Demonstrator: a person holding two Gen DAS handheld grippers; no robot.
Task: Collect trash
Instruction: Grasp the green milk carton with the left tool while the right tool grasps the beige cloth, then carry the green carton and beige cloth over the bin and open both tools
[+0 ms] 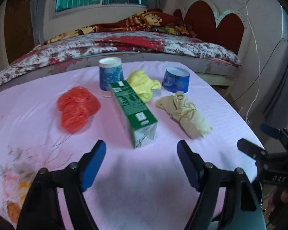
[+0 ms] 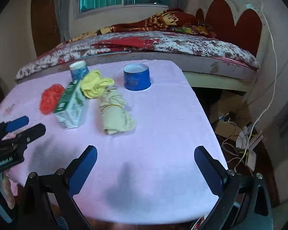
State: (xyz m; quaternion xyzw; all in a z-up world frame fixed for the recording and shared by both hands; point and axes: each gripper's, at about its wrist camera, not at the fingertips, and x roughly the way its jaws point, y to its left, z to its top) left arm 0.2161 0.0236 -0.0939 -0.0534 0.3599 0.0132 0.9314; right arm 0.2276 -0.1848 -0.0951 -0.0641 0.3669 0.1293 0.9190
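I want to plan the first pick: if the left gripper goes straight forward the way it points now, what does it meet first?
Most likely the green carton: its near end lies just ahead of the open left gripper, roughly centred between the fingers. Depth is hard to judge in the fisheye view.

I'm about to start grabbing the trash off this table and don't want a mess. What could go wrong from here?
The green carton lies right against the tall blue cup and the yellow crumpled wrapper; closing the left gripper on it could tip the cup. The short blue cup stands near the far table edge, so a nudge may send it off. The red plastic bag is soft and may slip.
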